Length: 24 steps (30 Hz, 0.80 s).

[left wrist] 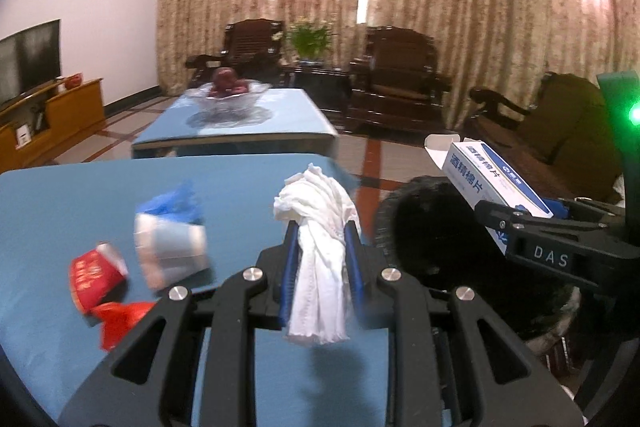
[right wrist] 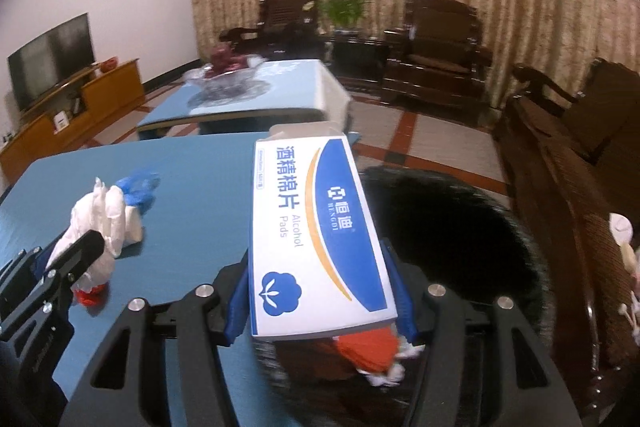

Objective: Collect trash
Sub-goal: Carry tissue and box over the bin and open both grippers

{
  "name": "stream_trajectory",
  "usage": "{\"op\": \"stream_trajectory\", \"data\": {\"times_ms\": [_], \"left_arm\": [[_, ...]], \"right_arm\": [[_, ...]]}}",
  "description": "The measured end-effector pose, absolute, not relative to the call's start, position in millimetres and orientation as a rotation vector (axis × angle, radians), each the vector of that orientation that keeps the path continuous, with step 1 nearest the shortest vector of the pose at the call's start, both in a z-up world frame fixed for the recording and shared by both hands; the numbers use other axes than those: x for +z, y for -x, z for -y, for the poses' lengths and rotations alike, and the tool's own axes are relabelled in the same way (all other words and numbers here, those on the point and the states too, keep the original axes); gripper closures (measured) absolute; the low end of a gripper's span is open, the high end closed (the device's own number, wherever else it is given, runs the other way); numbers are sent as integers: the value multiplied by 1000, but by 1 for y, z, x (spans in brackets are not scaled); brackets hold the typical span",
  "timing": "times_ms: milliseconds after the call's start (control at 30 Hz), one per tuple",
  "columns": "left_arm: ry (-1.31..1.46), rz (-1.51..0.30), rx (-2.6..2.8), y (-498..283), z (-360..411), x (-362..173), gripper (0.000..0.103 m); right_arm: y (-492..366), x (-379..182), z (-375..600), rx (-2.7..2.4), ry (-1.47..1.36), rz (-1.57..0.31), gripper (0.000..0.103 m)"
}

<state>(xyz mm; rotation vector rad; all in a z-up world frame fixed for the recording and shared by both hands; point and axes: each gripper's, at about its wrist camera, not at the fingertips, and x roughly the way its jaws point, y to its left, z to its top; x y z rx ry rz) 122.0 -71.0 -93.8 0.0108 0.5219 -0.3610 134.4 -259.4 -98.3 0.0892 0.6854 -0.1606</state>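
Glass fruit bowl (left wrist: pixel 228 98) on far blue table (left wrist: pixel 280 119); TV (right wrist: pixel 50 57) left; plant (left wrist: pixel 310 39) between armchairs

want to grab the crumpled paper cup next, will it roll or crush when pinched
The paper cup lies on its side on the blue table, so a nudge would probably roll it. Its wall already looks dented, so it likely crushes easily. Probably very light.

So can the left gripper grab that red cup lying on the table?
Probably not yet. The left gripper is already shut on the white tissue, so it's full. The red cup lies in the open on the blue table, nothing covering it.
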Motion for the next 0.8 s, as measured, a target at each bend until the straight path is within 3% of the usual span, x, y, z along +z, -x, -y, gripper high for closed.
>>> {"op": "stream_trajectory", "data": {"times_ms": [633, 733, 800], "left_arm": [[6, -555, -601, -147, 197, -114, 80], [6, -564, -624, -151, 204, -119, 63], [10, -559, -633, -151, 204, -119, 46]], "right_arm": [[-115, -122, 367, -332, -121, -717, 45], [-114, -128, 374, -361, -101, -729, 44], [-113, -131, 378, -386, -95, -731, 30]]}}
